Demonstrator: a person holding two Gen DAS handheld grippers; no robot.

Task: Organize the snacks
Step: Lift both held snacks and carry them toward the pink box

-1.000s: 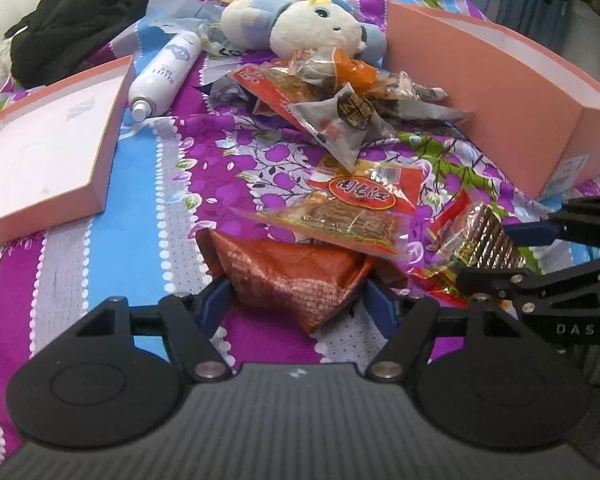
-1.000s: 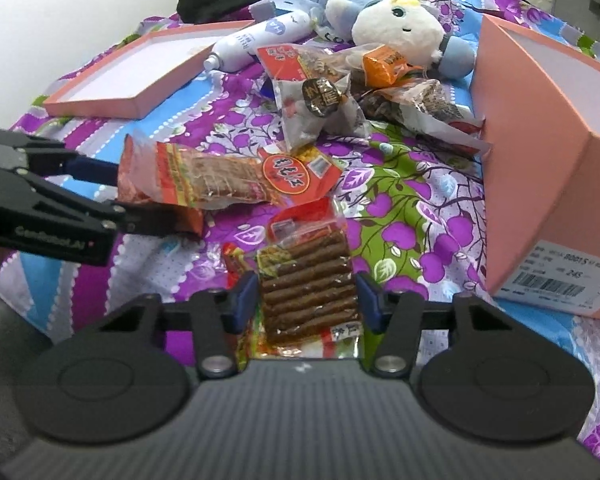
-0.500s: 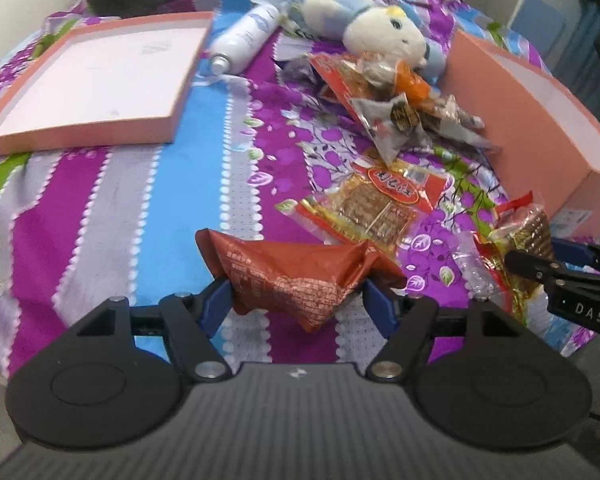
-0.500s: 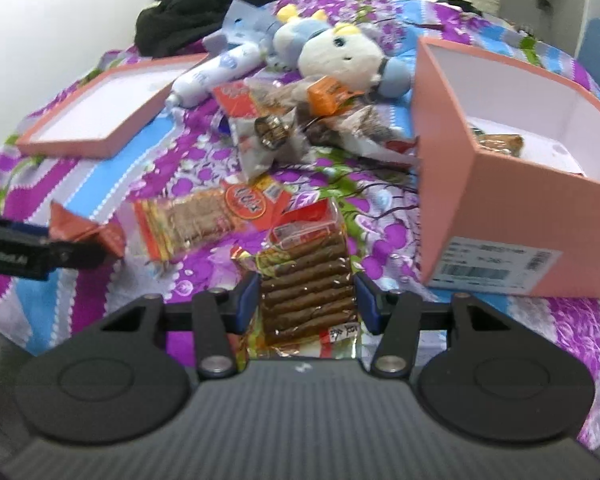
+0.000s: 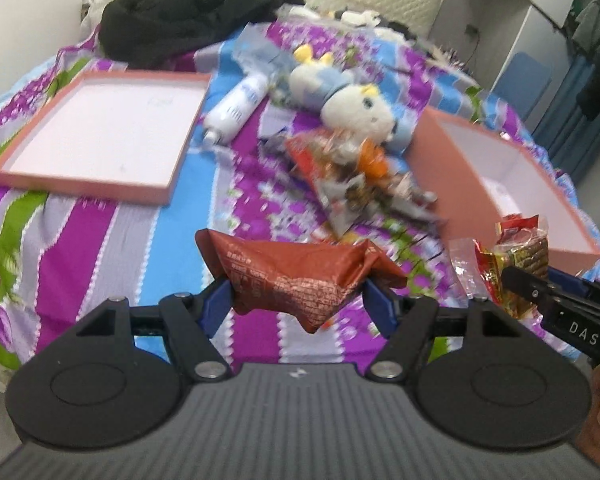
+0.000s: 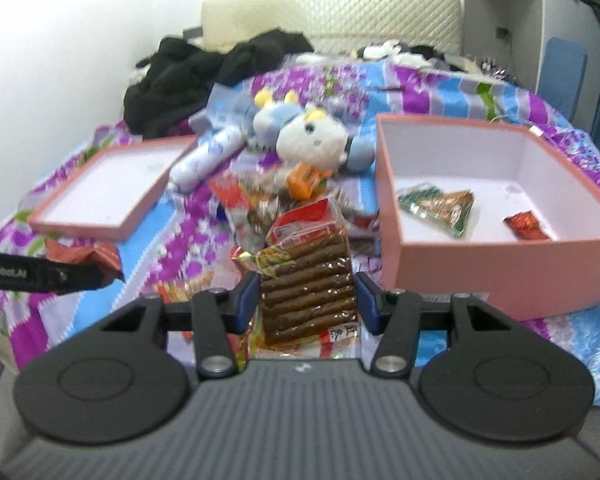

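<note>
While left tongs point(image 5: 298, 300) clamp a crinkly red-brown foil packet point(image 5: 296, 276), right tongs point(image 6: 306, 300) pinch a glossy ridged snack pack point(image 6: 308, 292)

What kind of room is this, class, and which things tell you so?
Most likely a bedroom: a flowered bedspread, a padded headboard and a plush toy.

Clear pack of brown sticks point(image 6: 306, 280) between the jaws, pink box point(image 6: 496, 276) alongside.
</note>
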